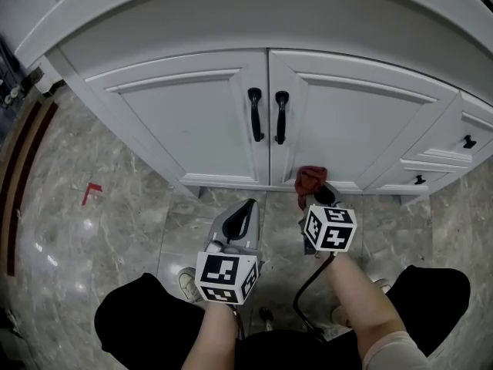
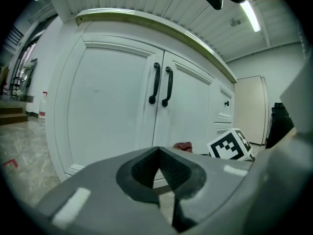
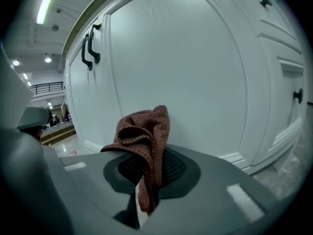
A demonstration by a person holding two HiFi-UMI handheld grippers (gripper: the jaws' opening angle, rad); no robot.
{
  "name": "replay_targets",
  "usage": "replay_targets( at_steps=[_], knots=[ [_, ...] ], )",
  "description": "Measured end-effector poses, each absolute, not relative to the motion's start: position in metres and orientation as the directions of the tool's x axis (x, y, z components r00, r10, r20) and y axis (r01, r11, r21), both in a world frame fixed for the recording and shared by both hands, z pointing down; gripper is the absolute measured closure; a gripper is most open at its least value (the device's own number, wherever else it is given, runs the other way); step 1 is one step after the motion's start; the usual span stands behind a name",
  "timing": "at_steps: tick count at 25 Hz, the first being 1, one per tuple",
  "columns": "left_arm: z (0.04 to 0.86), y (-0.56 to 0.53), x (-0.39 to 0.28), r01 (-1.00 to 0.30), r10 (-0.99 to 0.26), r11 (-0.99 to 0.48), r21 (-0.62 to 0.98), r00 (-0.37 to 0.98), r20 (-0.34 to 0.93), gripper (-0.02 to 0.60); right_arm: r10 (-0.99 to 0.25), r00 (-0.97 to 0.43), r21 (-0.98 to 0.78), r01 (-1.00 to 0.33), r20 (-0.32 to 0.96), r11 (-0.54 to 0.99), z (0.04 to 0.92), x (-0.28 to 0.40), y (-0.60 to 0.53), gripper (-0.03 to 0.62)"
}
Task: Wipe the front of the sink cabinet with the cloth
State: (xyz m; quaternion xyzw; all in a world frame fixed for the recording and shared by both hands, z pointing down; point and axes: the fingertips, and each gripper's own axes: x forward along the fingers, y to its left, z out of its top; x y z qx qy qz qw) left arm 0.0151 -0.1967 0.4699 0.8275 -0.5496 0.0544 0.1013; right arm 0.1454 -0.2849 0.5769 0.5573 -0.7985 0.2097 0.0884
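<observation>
The white sink cabinet has two doors with black handles. My right gripper is shut on a reddish-brown cloth, held low against the right door near its bottom rail. In the right gripper view the cloth bunches above the closed jaws, close to the door panel. My left gripper hangs over the floor in front of the doors, shut with nothing in it. In the left gripper view the jaws meet, and the cloth shows beyond them.
Drawers with black knobs sit at the cabinet's right. The floor is grey marble tile with a red mark at left. A black cable trails from the right gripper. The person's knees and shoes are at the bottom.
</observation>
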Motion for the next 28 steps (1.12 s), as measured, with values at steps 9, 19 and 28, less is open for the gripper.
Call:
replay_targets(
  at_steps=[9,19,28],
  knots=[
    [0.471,-0.208,0.071,-0.882,-0.859,-0.458,0.109,0.471,0.200,0.580,-0.883,-0.258,-0.218,-0.959,0.392,0.184,0.575,0.222,-0.282,0.514],
    [0.469,-0.215,0.109,-0.849,-0.826,-0.517,0.107,0.527,0.197,0.580,-0.909,-0.111,-0.160,-0.986,0.403,0.049,0.571,0.301,-0.272,0.514],
    [0.447,-0.217,0.112,-0.849,-0.835,-0.521,0.091,0.529,0.153,0.580,-0.939,-0.154,-0.080,-0.988,0.307,0.135,0.511,0.279,-0.257,0.514]
  ],
)
